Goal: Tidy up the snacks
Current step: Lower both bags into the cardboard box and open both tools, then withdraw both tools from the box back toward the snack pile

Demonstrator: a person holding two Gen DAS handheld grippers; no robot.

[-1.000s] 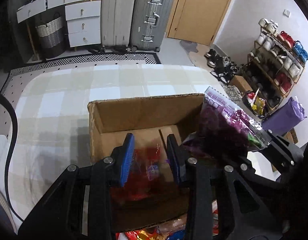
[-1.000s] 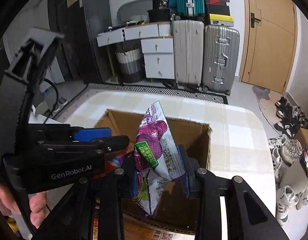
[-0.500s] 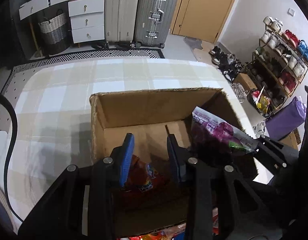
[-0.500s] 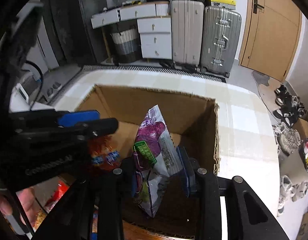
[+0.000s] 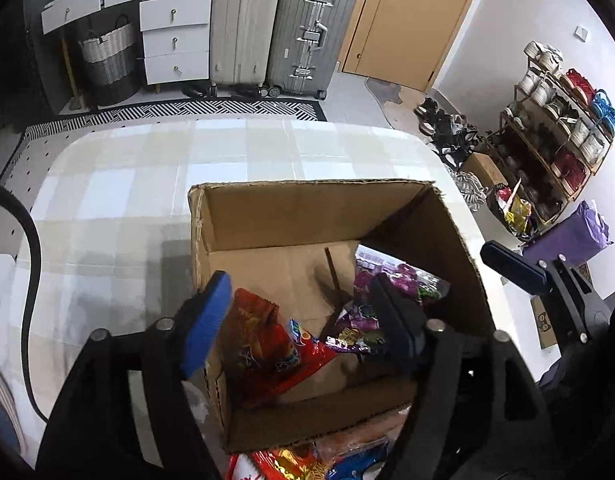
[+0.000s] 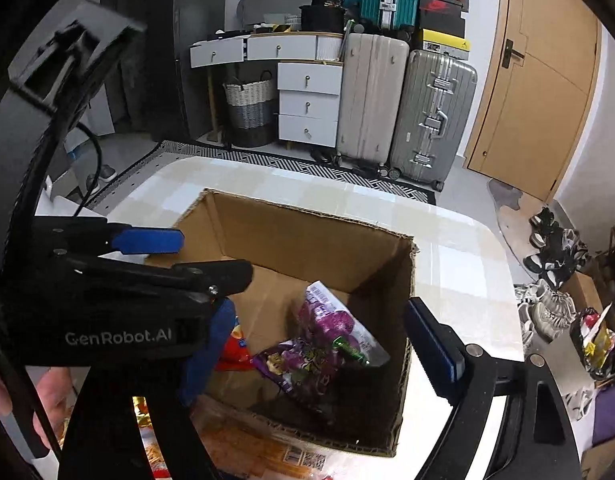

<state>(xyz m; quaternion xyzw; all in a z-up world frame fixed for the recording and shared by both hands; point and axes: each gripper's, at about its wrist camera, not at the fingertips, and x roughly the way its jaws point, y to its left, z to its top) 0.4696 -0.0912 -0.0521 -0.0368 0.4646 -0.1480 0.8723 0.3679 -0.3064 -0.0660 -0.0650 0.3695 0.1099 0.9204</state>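
Release step of snack sorting: left gripper point(image 5: 303, 320) and right gripper point(image 6: 323, 344) over the open cardboard box point(image 5: 307, 216), jaws opening, pinching nothing. Red foil packet point(image 5: 267, 344) and purple packet point(image 6: 327, 340), both glossy and crinkled, lying loose inside the box. Next, presumably: withdrawal toward the remaining packets point(image 5: 291, 460) beside the corrugated near wall.

Table point(image 5: 139, 184) with pale checked cloth, rounded corners. Directly on it: one open cardboard box point(image 5: 307, 216), and loose snack packets point(image 5: 291, 460) lying at the near edge beside the box.
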